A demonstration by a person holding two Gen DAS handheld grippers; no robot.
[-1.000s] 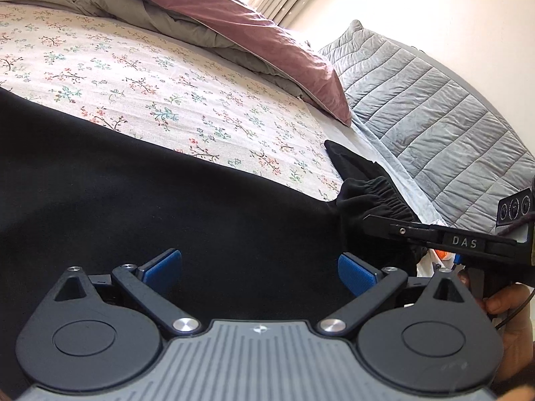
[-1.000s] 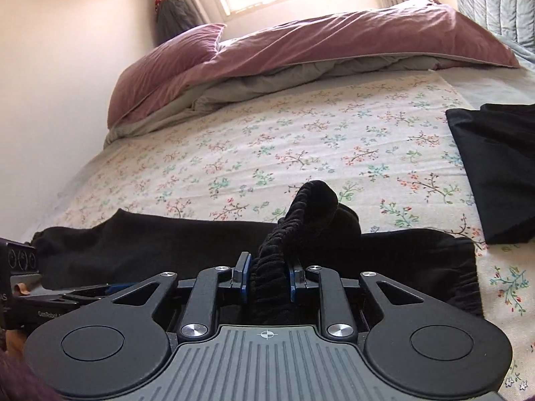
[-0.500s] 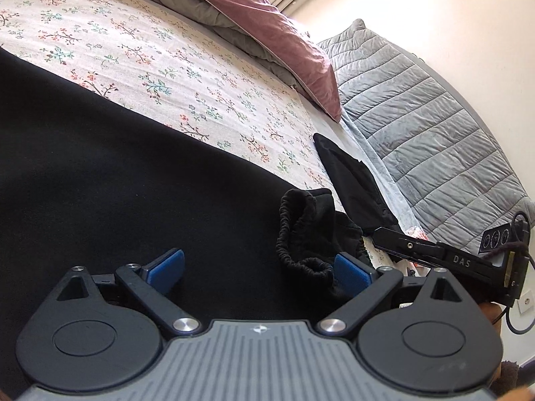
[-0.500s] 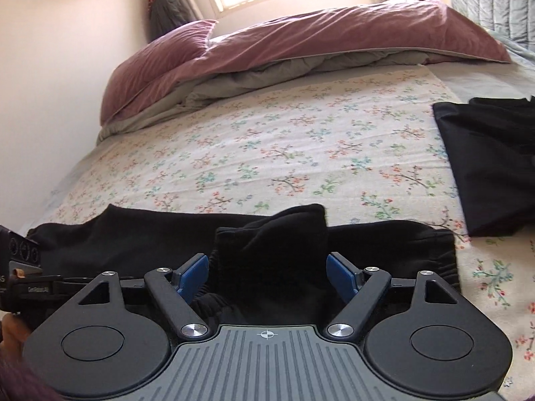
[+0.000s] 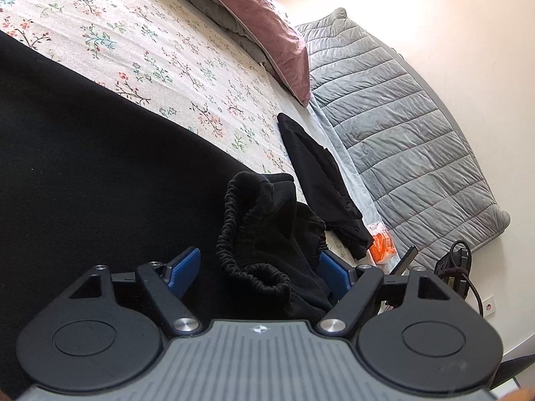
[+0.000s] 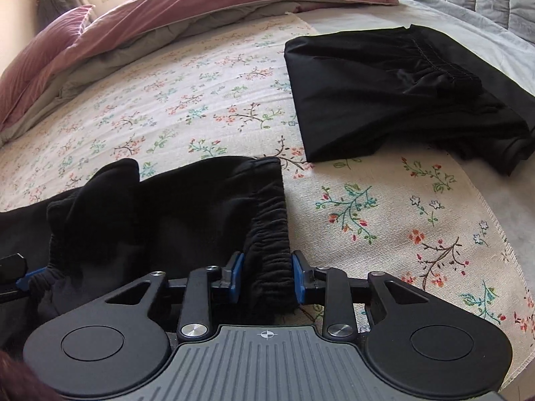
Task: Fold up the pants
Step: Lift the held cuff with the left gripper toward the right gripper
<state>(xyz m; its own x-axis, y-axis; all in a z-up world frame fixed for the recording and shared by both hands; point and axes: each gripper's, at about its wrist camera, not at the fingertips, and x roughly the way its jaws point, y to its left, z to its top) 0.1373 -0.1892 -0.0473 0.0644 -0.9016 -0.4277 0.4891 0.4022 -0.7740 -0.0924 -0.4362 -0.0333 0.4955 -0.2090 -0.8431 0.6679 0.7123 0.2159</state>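
Note:
Black pants lie across the floral bedspread; their bunched elastic waistband rises between the blue pads of my left gripper, which is open around it. In the right wrist view the same pants lie flat, and my right gripper has its pads closed partway on the gathered waistband edge. The left gripper's tip shows at the left edge.
A second, folded black garment lies on the bed's far right, also in the left wrist view. Mauve pillows and a grey quilt border the bed. An orange packet lies by the bed edge.
My right gripper let go of the raised waistband bunch, opened, moved right and closed on the waistband's edge. My left gripper swung toward the waistband, which now sits between its open pads.

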